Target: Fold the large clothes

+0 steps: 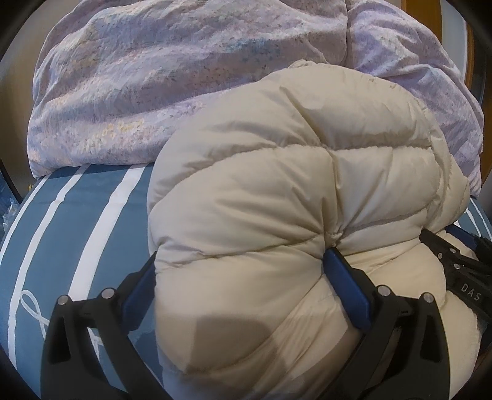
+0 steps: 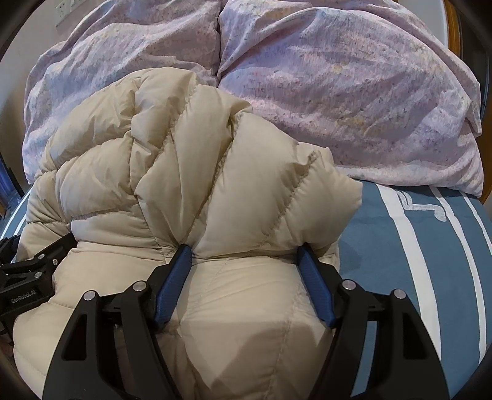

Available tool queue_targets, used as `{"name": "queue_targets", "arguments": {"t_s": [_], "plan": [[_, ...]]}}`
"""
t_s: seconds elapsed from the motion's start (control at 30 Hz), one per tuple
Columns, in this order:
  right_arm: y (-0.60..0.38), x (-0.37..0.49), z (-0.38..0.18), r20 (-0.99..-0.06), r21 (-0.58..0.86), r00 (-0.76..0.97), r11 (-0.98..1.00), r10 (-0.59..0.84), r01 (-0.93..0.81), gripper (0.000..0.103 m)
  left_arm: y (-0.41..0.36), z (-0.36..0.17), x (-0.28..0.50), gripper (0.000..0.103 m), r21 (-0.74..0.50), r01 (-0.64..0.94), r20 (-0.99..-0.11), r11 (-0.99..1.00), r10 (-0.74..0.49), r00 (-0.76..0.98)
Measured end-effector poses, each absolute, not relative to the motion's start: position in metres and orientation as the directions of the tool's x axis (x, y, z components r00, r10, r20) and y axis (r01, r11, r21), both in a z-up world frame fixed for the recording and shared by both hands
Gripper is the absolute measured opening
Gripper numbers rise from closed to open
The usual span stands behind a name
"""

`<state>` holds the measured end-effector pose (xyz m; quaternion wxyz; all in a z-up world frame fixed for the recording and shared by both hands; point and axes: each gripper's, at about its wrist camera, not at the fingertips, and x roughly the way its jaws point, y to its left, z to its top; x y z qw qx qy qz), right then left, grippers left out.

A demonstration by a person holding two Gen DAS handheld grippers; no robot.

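Cream puffer jacket (image 1: 276, 190) bunched on striped bedsheet (image 1: 61, 221), left tongs (image 1: 240, 264) and right tongs (image 2: 244, 258) each pinching it

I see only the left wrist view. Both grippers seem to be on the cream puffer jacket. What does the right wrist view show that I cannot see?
Observer: The right gripper pinches a thick fold of the puffer jacket between its blue fingers.
Operator: What lies to the right of it?
Observer: Bare blue bedsheet with white stripes, with a white embroidered curl near the lilac duvet.
Operator: Anything on the wall?
Observer: A white wall socket plate at the upper left.
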<state>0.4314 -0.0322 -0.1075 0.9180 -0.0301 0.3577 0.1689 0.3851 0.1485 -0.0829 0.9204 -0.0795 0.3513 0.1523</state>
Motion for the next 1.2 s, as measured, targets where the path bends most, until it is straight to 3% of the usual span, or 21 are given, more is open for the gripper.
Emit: {"name": "queue_targets", "arguments": {"t_s": [0.83, 1.0, 1.2], "plan": [[-0.038, 0.45, -0.109, -0.672, 0.12, 0.67, 0.94, 0.314, -0.32, 0.076, 0.166, -0.091, 0.388, 0.101, -0.116, -0.322, -0.674, 0.94, 0.164, 0.72], [-0.059, 0.434, -0.095, -0.683, 0.157, 0.657, 0.943, 0.319, -0.294, 0.093, 0.166, -0.083, 0.352, 0.101, -0.149, -0.336, -0.657, 0.93, 0.161, 0.737], [-0.083, 0.395, -0.084, -0.691, 0.209, 0.635, 0.937, 0.344, -0.279, 0.099, 0.155, -0.067, 0.299, 0.101, -0.162, -0.34, -0.633, 0.926, 0.167, 0.756]]}}
